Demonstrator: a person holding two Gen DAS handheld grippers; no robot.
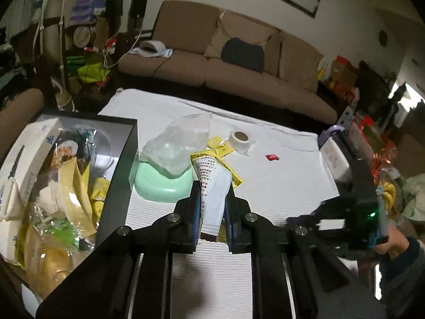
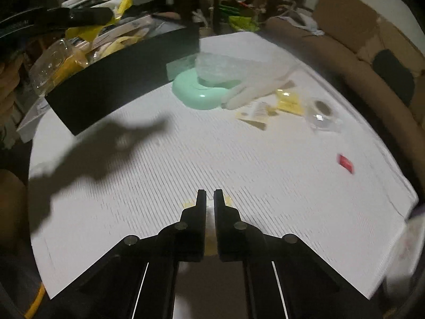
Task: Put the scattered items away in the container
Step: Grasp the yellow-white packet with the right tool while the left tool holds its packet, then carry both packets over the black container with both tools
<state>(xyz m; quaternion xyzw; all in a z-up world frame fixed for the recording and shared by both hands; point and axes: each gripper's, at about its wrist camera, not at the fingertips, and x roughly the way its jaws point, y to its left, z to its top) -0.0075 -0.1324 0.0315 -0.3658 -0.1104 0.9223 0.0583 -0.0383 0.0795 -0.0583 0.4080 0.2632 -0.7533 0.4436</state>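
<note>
Scattered items are thinning out on the white-covered desk (image 1: 279, 186), and we're watching from both sides. Our left gripper (image 1: 212, 199) is clamped on a white printed packet (image 1: 213, 186), held off the desk just right of the black container (image 1: 117, 175), which sits at the left, already heaped with yellow bags and wrappers. Beside the container's right wall rests a mint-green dish (image 1: 159, 186) with a crumpled clear bag (image 1: 180, 143) on it. Farther out we see a small yellow sachet (image 1: 220, 145), a wrapped tape roll (image 1: 240, 138) and, well apart to the right, a tiny red wrapper (image 1: 272, 157). Our right gripper (image 2: 209, 199) has its jaws nearly together; something pale and yellowish shows between them, too blurred to name.
</note>
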